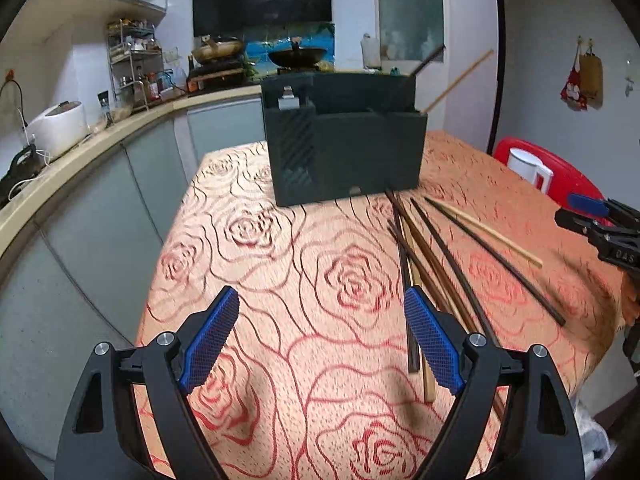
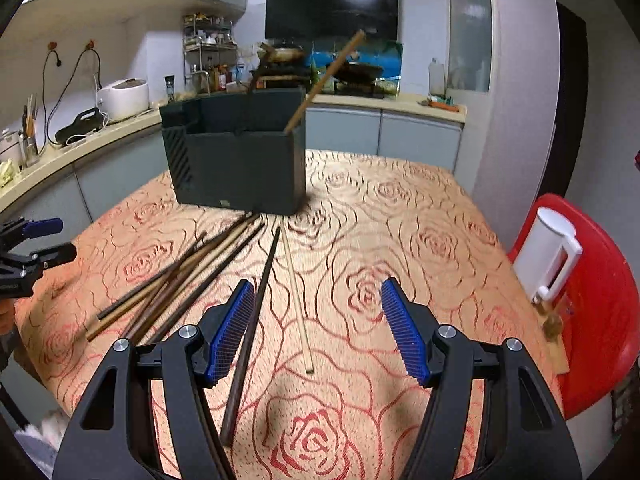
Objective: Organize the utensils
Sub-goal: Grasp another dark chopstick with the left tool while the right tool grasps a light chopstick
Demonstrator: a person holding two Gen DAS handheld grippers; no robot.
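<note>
**Status: utensil sorting at an early stage**

The dark organizer box [image 2: 236, 160] stands near the far edge of the counter [image 2: 420, 216]. Two chopsticks [image 1: 460, 80] lean in its right-end compartment; this portion appears complete. A loose pile of chopsticks [image 2: 180, 280] lies on the counter in front of the box, with one dark stick [image 2: 256, 308] and one pale stick [image 2: 296, 296] lying separately beside it. All of these remain to be sorted. The left hand-held gripper [image 1: 320, 344] has its jaws apart and holds nothing. The right hand-held gripper [image 2: 318, 332] likewise has its jaws apart and empty, positioned above the near ends of the two separate sticks.
</note>
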